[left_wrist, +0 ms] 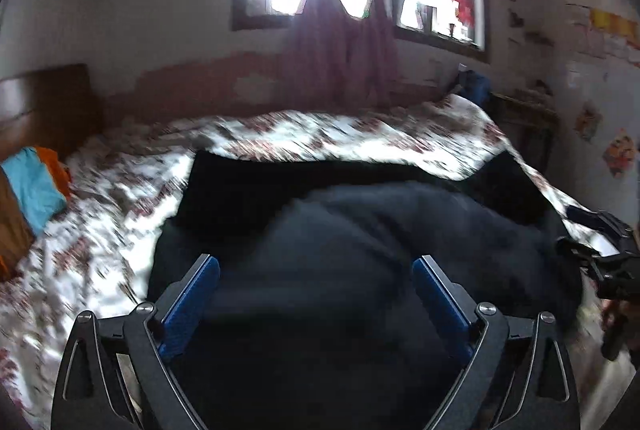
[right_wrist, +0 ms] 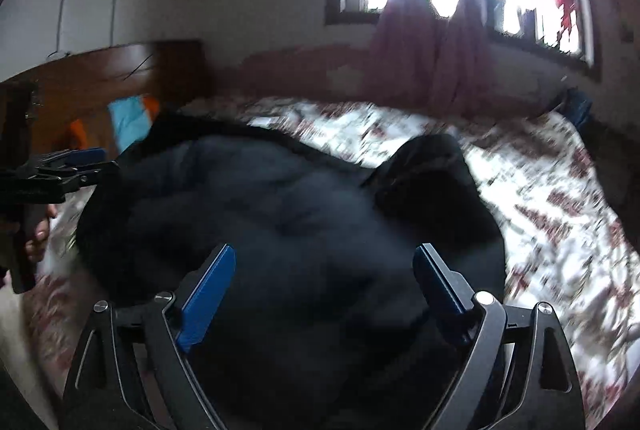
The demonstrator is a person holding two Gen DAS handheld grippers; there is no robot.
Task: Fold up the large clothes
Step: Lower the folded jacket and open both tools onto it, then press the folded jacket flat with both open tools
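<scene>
With both my left claw (left_wrist: 316, 270) and right claw (right_wrist: 324, 262) spread wide and gripping nothing, the dark jacket (left_wrist: 360, 250) bunched on the bed (left_wrist: 120, 197) just ahead needs 2 matched edge pinches, I judge.

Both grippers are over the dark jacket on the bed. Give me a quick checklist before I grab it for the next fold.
1. Left gripper open: ok, jaws wide apart over the jacket.
2. Right gripper open: ok, nothing between its fingers.
3. Jacket fully on the bed: cannot tell, its near edge is hidden below both views.
4. Jacket lying flat: not ok, it bulges in the middle.
5. Sleeve tucked in: not ok, it sticks out on the right.
6. Sharp view for aiming: not ok, both pictures are motion-blurred.
</scene>
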